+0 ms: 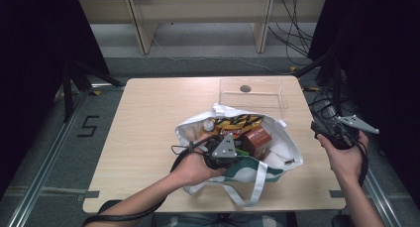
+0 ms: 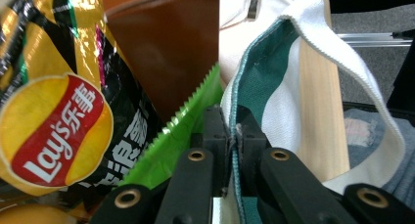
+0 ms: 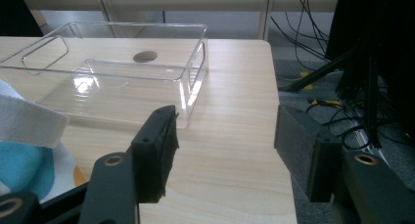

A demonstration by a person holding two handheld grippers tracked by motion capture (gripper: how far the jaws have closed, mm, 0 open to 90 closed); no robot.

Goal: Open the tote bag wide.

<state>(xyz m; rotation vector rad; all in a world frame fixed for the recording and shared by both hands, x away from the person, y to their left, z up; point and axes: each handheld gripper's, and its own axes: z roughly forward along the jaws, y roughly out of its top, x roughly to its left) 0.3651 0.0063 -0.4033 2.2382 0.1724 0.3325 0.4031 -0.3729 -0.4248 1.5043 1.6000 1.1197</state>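
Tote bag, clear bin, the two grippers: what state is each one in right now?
Tote bag: open, packed with snacks, near rim pinched.
Chip bag: sealed, inside the tote.
Brown box: closed, inside the tote.
Clear bin: empty, upright.
Left gripper: shut on the tote's rim.
Right gripper: open, holding nothing.

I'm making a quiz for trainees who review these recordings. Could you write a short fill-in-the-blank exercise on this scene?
1. The left gripper is shut on the rim of the ____.
2. The jaws of the right gripper stand ____, with nothing between them.
3. The clear plastic bin on the table is ____.
4. The yellow chip packet lies ____ the tote bag.

Missing words: tote bag; open; empty; inside
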